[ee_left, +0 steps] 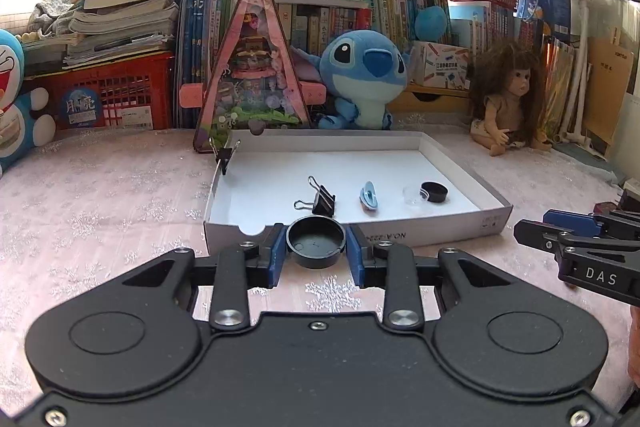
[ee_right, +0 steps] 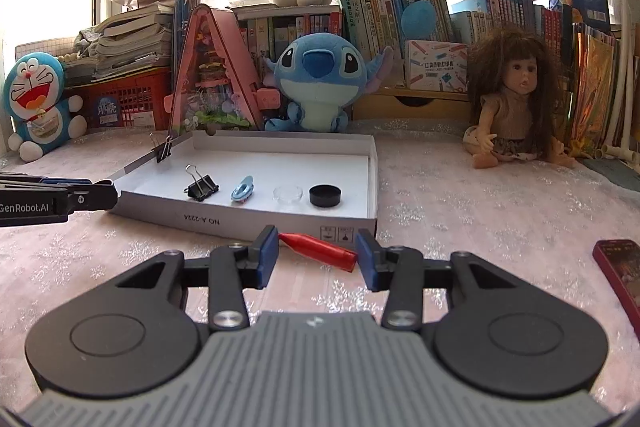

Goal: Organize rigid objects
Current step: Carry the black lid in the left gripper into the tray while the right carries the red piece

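Observation:
My left gripper (ee_left: 317, 233) is shut on a round black cap (ee_left: 316, 243), its open side up, just before the front wall of a shallow white box tray (ee_left: 440, 229). In the tray lie a black binder clip (ee_left: 320, 199), a small blue clip (ee_left: 369, 197), a clear dish (ee_left: 414, 195) and a second black cap (ee_left: 434, 191). Another binder clip (ee_left: 225, 157) grips the tray's left wall. My right gripper (ee_right: 316, 243) is shut lengthwise on a red tapered piece (ee_right: 320, 250), in front of the tray (ee_right: 200, 219). Each gripper's tip shows in the other's view, the right gripper (ee_left: 532, 231) and the left gripper (ee_right: 108, 197).
Behind the tray stand a pink triangular display (ee_left: 254, 67), a blue plush (ee_left: 360, 75) and a doll (ee_left: 508, 95) before shelves of books. A red phone (ee_right: 622, 267) lies at the right on the pink snowflake cloth (ee_left: 100, 207).

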Available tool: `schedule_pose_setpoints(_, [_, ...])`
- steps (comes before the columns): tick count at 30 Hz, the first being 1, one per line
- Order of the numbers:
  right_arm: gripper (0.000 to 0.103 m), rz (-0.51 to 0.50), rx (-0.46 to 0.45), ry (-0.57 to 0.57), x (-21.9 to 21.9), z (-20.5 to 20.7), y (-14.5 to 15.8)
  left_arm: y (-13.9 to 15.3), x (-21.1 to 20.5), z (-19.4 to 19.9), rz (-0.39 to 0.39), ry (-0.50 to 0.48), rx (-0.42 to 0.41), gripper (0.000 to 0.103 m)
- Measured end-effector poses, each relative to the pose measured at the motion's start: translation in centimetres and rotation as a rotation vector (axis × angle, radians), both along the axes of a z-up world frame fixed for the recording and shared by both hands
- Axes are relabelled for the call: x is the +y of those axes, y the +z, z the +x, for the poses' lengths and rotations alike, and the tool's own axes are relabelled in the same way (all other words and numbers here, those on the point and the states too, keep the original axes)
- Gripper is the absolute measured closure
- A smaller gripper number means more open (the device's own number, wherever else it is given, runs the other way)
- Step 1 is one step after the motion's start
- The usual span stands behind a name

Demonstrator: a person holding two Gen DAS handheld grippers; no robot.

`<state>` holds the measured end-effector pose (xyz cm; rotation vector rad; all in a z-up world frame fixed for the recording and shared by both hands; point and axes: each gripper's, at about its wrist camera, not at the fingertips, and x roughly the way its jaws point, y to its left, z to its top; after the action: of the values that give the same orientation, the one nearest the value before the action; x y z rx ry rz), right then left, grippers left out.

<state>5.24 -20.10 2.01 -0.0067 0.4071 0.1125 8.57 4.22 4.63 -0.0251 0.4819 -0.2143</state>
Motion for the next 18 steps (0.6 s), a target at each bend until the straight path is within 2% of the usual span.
schedule_pose_setpoints(9, [0.056, -0.021, 0.001, -0.009, -0.1, 4.1, 1.1, 0.7, 0.3, 5.0, -0.034, 0.036, 0.025, 0.073])
schedule_pose_setpoints(18, [0.056, -0.048, 0.031, 0.02, 0.7, 7.9, 0.7, -0.6, 0.0, 9.7, -0.005, 0.097, 0.055, 0.073])
